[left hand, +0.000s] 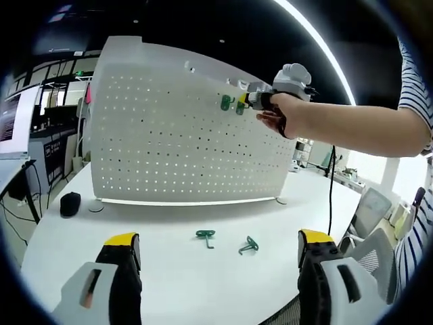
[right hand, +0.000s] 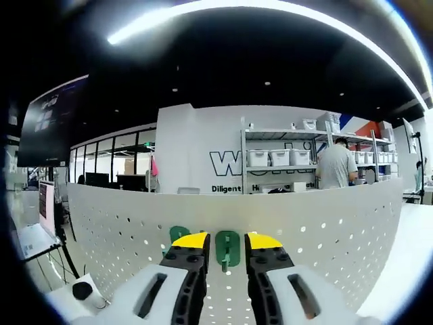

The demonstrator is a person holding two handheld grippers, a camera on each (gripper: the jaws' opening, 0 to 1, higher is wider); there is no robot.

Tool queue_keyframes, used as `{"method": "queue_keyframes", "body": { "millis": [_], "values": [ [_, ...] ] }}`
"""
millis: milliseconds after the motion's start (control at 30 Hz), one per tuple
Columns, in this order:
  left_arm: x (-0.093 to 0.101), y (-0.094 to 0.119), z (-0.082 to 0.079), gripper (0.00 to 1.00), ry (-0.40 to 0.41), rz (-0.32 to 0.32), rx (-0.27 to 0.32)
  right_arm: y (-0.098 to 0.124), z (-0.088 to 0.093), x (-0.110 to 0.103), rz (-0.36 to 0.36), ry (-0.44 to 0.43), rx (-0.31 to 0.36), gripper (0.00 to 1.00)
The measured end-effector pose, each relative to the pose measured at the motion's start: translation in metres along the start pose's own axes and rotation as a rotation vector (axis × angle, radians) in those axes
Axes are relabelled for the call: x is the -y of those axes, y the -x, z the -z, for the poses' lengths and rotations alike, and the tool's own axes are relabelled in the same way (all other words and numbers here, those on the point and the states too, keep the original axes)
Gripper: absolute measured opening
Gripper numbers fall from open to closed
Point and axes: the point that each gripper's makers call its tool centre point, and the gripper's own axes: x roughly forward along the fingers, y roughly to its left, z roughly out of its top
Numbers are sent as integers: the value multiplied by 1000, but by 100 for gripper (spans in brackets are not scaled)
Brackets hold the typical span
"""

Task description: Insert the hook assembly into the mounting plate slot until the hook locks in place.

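Hooks: two on pegboard (left hand: 183, 135) (green), two on table (left hand: 169, 271)

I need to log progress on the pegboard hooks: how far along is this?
Done: one green hook already hangs on the pegboard. In hand: the right gripper holds a second hook against the board. Left: two hooks lie on the table ahead of the open left gripper.
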Motion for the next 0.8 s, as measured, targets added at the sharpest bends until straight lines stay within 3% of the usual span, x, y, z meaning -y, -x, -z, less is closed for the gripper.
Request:
{"method": "queue_keyframes", "body": {
  "millis": [167, 467, 667, 800],
  "values": [
    [2, 0, 2, 99, -8, 4, -12, 13, 6, 6, -19, 33, -43, 32],
    [5, -1, 7, 100, -18, 14, -37, 61, 52, 20, -69, 138, -182, 50],
    [6, -2, 8, 100, -24, 16, -47, 109, 103, 21, -153, 252, -322, 65],
    [4, -1, 9, 100, -18, 4, -49, 146, 130, 17, -222, 330, -389, 69]
  ]
}}
